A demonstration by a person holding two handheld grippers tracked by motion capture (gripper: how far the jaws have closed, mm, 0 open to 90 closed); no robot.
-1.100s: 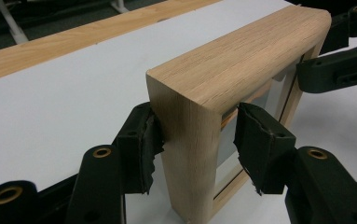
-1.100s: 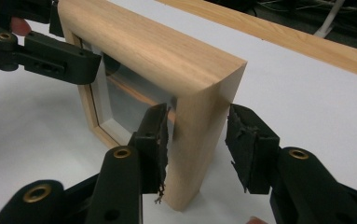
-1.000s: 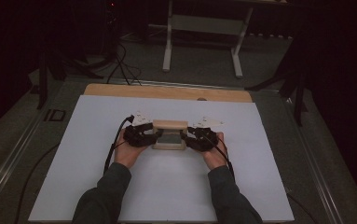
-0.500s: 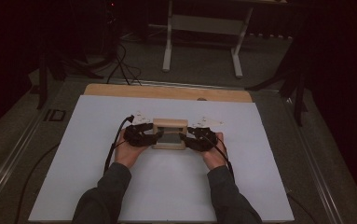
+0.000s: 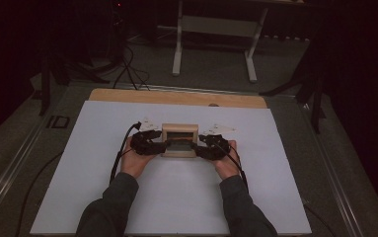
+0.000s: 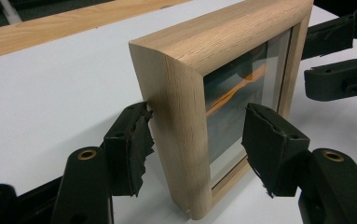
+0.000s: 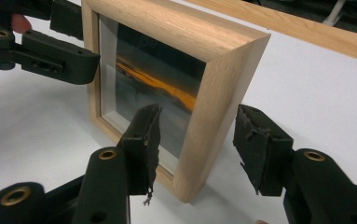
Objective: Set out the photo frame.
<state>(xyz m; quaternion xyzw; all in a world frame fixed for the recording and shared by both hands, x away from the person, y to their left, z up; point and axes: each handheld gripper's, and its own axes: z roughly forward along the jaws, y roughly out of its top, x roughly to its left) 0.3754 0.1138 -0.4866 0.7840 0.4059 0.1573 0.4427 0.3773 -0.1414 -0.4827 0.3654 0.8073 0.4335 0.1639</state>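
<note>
From the high view, a small wooden picture frame (image 5: pixel 179 139) stands upright just above the middle of the picture on the white table (image 5: pixel 102 197), with the left gripper (image 5: pixel 158 146) at its left end and the right gripper (image 5: pixel 201 148) at its right end, a hand behind each. From up here I cannot tell whether the pads touch the wood. The left gripper view settles its side: the frame (image 6: pixel 185 116) fills the centre, its near upright edge standing between the two black jaws, which have just been opening; the left pad (image 6: pixel 136 144) sits just at the wood's back face, perhaps brushing it, while the right pad (image 6: pixel 269 142) stands off the glass, so nothing is clamped. The other gripper's jaws show at the upper right. The right gripper view gives the mirror case: the frame's (image 7: pixel 213 112) corner is between jaws that have likewise been spreading, both pads apart from it, and here the picture behind the glass reads clearly, a dark scene with an orange streak, which the high view only hints at. My worry is that the frame stands on its narrow bottom edge with both grips released; if either pad catches the wood or glass as it is drawn away, the frame could tip over flat.
</note>
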